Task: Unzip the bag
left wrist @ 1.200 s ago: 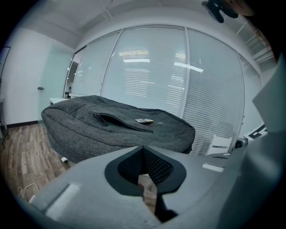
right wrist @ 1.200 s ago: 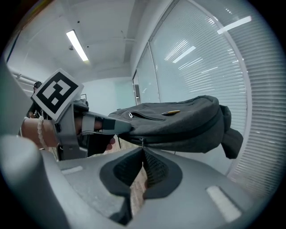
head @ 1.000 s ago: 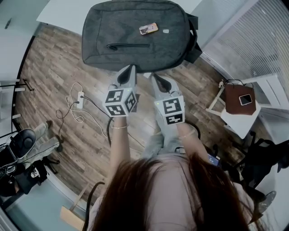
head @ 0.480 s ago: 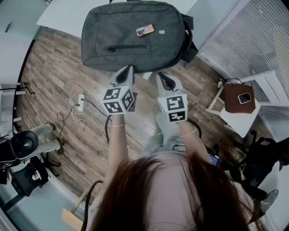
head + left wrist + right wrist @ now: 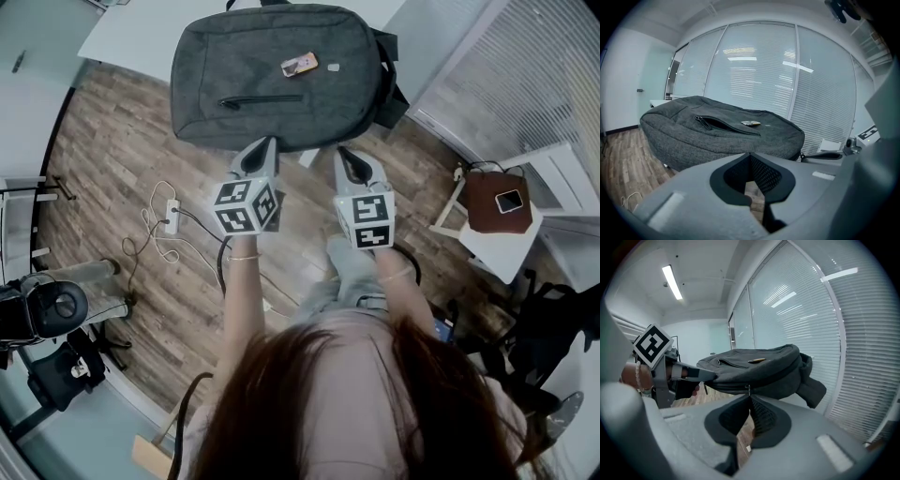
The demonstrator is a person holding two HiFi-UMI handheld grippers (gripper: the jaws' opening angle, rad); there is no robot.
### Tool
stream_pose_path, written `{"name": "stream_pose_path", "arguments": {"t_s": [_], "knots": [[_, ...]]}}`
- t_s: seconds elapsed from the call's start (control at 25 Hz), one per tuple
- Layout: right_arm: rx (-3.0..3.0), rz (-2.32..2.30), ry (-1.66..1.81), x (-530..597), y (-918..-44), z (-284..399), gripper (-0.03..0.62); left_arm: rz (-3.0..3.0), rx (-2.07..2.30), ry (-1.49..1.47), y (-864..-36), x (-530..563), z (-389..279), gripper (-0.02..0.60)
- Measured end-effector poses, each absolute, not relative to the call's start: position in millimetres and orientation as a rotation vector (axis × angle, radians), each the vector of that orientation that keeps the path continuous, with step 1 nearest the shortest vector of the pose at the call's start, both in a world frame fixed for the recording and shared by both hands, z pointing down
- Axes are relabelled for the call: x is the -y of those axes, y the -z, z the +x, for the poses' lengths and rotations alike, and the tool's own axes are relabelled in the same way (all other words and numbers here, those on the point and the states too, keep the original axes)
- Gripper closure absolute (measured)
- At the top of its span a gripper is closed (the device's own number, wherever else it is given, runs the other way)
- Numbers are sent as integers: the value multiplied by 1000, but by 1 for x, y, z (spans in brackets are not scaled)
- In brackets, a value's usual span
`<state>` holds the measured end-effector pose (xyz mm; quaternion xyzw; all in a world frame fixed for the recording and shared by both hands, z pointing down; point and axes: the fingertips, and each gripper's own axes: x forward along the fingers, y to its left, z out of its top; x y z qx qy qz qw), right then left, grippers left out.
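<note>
Room: wood floor, white bench (image 5: 131, 33) at the far side.
Bag (image 5: 281, 75): on the bench, overhanging its near edge.
Left gripper (image 5: 266, 144): jaws clenched, empty.
Right gripper (image 5: 349, 156): jaws clenched, shifted right; zip pull (image 5: 749, 390) at tips.
Meaning: unzipping probably just starting.

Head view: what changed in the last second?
The right gripper slid right along the bag's near edge, away from the left gripper; its fingers meet at a zip pull, grip unclear. Nothing visibly taken or released. Left gripper, shut and empty, and bag stayed put.
</note>
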<state>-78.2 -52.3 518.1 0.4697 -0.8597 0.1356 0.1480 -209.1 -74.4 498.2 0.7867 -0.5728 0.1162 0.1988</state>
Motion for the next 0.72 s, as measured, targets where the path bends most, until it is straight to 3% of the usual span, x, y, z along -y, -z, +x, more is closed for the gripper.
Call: {"name": "stream_pose_path", "arguments": {"t_s": [0.72], "knots": [[2411, 1432, -361, 73, -514, -42, 585, 2205, 1577, -347, -500, 74, -208, 574]]}}
